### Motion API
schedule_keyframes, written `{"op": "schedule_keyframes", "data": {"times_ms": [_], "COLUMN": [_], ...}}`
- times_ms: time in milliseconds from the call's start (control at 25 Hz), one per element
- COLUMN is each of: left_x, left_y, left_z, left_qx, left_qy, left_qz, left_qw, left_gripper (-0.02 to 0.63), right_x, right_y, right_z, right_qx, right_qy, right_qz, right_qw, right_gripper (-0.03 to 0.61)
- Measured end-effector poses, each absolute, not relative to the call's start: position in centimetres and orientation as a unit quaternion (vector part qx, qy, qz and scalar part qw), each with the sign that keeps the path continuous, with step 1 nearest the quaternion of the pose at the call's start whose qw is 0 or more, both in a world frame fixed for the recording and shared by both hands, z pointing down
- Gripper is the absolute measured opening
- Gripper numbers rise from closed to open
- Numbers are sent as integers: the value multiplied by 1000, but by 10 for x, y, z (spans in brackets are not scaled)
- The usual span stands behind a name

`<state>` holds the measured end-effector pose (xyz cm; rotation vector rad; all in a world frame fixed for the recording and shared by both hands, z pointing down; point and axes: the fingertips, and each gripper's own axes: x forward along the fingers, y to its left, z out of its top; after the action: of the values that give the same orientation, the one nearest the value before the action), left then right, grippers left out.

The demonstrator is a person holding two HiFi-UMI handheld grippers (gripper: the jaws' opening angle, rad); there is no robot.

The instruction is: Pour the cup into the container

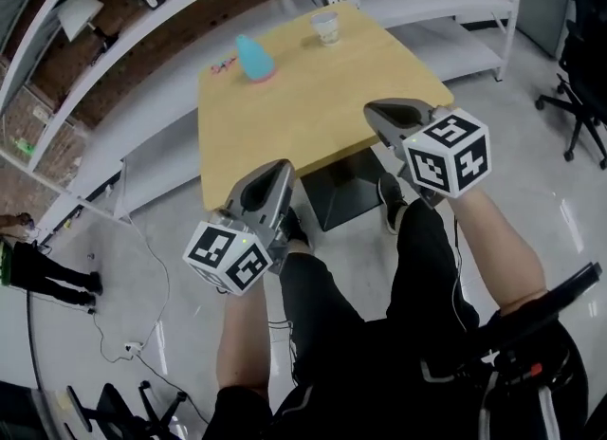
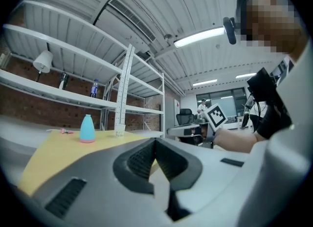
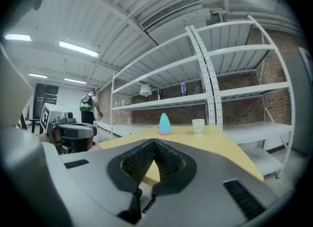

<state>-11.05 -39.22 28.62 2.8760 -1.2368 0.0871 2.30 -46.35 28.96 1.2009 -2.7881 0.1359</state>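
Jaws are pressed together on nothing at the left gripper (image 1: 281, 174) and right gripper (image 1: 377, 114); the cup (image 1: 325, 27) is stood well apart, at two o'clock of the container (image 1: 254, 59). It is judged light, thin-walled and crushable, so it is best pinched gently mid-wall.

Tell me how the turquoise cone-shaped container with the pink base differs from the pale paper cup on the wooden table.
The turquoise container tapers to a narrow rounded top; the paper cup widens to an open mouth. The container is turquoise over pink; the cup is whitish. In the head view the container stands left of the cup. Both stand upright on the wooden table, apart.
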Motion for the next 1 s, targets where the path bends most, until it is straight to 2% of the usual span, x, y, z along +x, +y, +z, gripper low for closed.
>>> {"op": "schedule_keyframes", "data": {"times_ms": [600, 800, 1000], "left_x": [-94, -95, -67], "left_y": [-148, -65, 24], "left_z": [328, 331, 329], "left_qx": [890, 879, 882], "left_qy": [-456, -475, -470], "left_qz": [10, -8, -2], "left_qw": [9, 37, 35], "left_gripper": [1, 1, 2], "right_x": [54, 60, 82], "right_y": [-211, -124, -41], "right_z": [297, 299, 301], "right_qx": [387, 381, 381], "right_qy": [-921, -923, -923], "right_qz": [13, 12, 17], "right_qw": [48, 51, 46], "right_gripper": [3, 3, 3]}}
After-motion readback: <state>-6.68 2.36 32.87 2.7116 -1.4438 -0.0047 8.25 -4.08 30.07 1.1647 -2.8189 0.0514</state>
